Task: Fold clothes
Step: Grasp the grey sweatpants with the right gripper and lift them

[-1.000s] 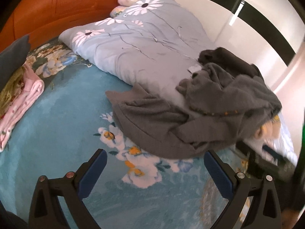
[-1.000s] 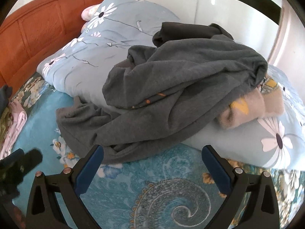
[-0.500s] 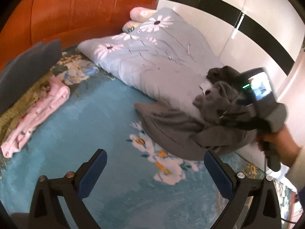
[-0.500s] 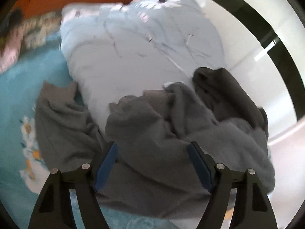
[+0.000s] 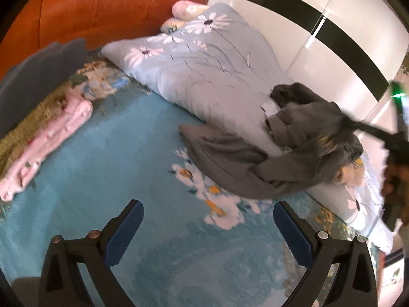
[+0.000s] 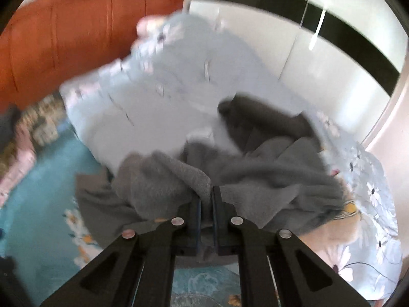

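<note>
A crumpled dark grey garment (image 5: 230, 158) lies partly on the teal floral bedsheet (image 5: 127, 179) and partly on a pale blue daisy quilt (image 5: 204, 76). My right gripper (image 6: 206, 194) is closing its jaws on a fold of this grey garment (image 6: 255, 168), and the pads pinch the cloth. In the left wrist view the right gripper (image 5: 358, 126) shows blurred at the right, drawing a peak of the cloth upward. My left gripper (image 5: 207, 207) stands open above the bare sheet, short of the garment, with nothing between its fingers.
A beige and yellow garment (image 6: 340, 227) lies under the grey one. Folded pink cloth (image 5: 48, 148) and a folded dark grey piece (image 5: 38, 76) sit at the left. An orange headboard (image 5: 102, 7) stands behind, and white wardrobe doors (image 5: 319, 46) beyond the quilt.
My right gripper went from wide open to shut on the grey garment and rose with it. The left gripper drew back from the garment and stayed open.
</note>
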Motion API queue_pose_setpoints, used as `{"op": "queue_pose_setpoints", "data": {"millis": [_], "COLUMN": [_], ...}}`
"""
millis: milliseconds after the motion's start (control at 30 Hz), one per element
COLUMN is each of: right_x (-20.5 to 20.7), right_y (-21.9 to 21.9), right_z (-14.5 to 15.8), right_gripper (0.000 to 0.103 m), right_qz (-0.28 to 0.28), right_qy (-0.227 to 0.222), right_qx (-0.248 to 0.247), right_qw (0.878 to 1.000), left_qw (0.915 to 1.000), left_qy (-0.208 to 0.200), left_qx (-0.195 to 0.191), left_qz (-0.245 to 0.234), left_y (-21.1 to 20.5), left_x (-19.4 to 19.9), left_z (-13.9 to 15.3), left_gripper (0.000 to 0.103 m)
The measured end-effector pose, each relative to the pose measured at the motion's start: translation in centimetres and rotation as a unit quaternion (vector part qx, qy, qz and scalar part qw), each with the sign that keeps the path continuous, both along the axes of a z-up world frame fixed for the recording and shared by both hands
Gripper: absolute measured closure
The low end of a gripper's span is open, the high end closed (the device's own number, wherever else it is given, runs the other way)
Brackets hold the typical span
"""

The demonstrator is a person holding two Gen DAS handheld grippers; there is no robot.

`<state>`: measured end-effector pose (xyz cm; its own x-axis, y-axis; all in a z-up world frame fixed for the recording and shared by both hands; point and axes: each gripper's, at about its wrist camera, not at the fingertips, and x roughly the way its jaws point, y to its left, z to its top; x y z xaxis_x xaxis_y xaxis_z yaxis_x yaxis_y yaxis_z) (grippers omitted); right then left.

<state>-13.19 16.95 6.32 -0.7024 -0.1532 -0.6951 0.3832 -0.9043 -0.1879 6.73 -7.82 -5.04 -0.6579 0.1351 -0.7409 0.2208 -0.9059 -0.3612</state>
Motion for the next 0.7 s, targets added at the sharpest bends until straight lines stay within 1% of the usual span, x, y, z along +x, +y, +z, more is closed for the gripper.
{"op": "queue_pose_setpoints", "data": {"millis": [67, 133, 233, 300, 400, 500, 600, 700], "right_x": [2.0, 4.4, 7.9, 10.5, 14.6, 18.5, 23.2, 27.6], "right_y": [1.2, 2.9, 4.7, 6.2, 8.9, 12.2, 14.9, 17.6], "right_z": [2.9, 5.4, 8.0, 9.9, 12.9, 15.8, 18.7, 21.3], "right_gripper": [0.096, 0.096, 0.096, 0.096, 0.096, 0.096, 0.096, 0.096], "right_qz": [0.000, -0.007, -0.019, -0.030, -0.045, -0.064, -0.082, -0.102], "right_qy": [0.023, 0.037, 0.052, 0.063, 0.091, 0.124, 0.168, 0.212], "right_qx": [-0.028, -0.066, -0.115, -0.150, -0.192, -0.236, -0.261, -0.269], "right_qw": [0.999, 0.997, 0.992, 0.986, 0.976, 0.962, 0.947, 0.934], "left_qw": [1.0000, 0.9999, 0.9997, 0.9996, 0.9994, 0.9991, 0.9989, 0.9984], "left_qy": [-0.002, -0.004, -0.008, -0.011, -0.016, -0.021, -0.016, -0.017], "left_qx": [-0.003, -0.006, -0.008, -0.007, -0.002, 0.015, 0.028, 0.036], "left_qz": [-0.007, -0.013, -0.022, -0.026, -0.031, -0.034, -0.035, -0.039], "left_y": [0.4, 0.6, 0.8, 0.9, 1.0, 1.0, 1.0, 1.0], "left_x": [0.4, 1.0, 1.9, 2.7, 3.7, 4.5, 5.3, 6.0], "left_z": [-0.2, -0.3, -0.6, -0.9, -1.2, -1.2, -0.8, -0.6], "left_gripper": [0.000, 0.000, 0.000, 0.000, 0.000, 0.000, 0.000, 0.000]}}
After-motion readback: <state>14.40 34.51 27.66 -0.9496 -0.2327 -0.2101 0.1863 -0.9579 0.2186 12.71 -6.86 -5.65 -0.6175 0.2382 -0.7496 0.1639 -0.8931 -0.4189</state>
